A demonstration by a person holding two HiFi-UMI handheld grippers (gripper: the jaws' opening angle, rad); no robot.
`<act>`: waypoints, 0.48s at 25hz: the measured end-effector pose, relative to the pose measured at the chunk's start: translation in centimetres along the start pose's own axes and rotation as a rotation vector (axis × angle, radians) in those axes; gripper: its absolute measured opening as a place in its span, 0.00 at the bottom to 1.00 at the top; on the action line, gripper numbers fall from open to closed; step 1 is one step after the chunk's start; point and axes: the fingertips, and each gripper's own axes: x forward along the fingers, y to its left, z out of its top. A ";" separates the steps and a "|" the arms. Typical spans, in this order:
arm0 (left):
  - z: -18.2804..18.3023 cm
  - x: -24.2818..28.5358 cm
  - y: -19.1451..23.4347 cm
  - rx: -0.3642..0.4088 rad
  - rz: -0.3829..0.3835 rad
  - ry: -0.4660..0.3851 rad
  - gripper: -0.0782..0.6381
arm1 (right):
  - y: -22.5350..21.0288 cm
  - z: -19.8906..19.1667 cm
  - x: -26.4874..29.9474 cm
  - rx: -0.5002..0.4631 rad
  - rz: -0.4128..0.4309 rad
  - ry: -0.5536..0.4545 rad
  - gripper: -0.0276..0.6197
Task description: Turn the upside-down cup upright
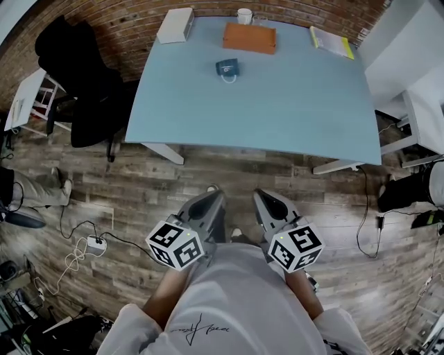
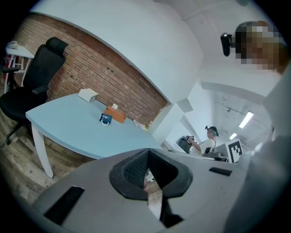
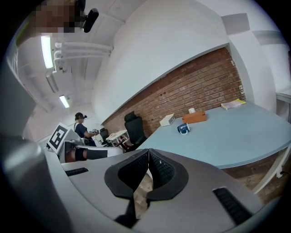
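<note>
A dark blue cup [image 1: 227,68] with a white handle stands on the light blue table [image 1: 291,111], toward its far side. It also shows small in the left gripper view as the cup [image 2: 105,119] and in the right gripper view as the cup [image 3: 183,129]. Both grippers hang close to my body over the wooden floor, well short of the table's near edge. My left gripper [image 1: 214,195] is shut with nothing in it, its pads meeting in its own view [image 2: 148,155]. My right gripper [image 1: 262,197] is likewise shut and empty [image 3: 148,155].
Behind the cup lie an orange-brown box [image 1: 249,37], a white cup [image 1: 244,15], a white box [image 1: 175,26] and a yellow book [image 1: 331,41]. A black office chair [image 1: 76,76] stands left of the table. A power strip [image 1: 96,243] with cables lies on the floor at left.
</note>
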 end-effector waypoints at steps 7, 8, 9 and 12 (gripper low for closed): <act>2.8 1.3 3.0 -0.014 0.003 0.011 0.12 | -0.2 1.6 4.4 -0.001 0.006 0.025 0.08; 3.2 1.5 3.4 -0.017 0.000 0.015 0.12 | -0.2 1.8 5.0 -0.003 0.005 0.027 0.08; 3.5 1.7 3.8 -0.019 -0.004 0.019 0.12 | -0.3 2.1 5.5 -0.006 0.002 0.028 0.08; 4.5 2.5 4.8 -0.017 -0.016 0.035 0.12 | -0.6 2.6 7.0 -0.011 -0.008 0.034 0.08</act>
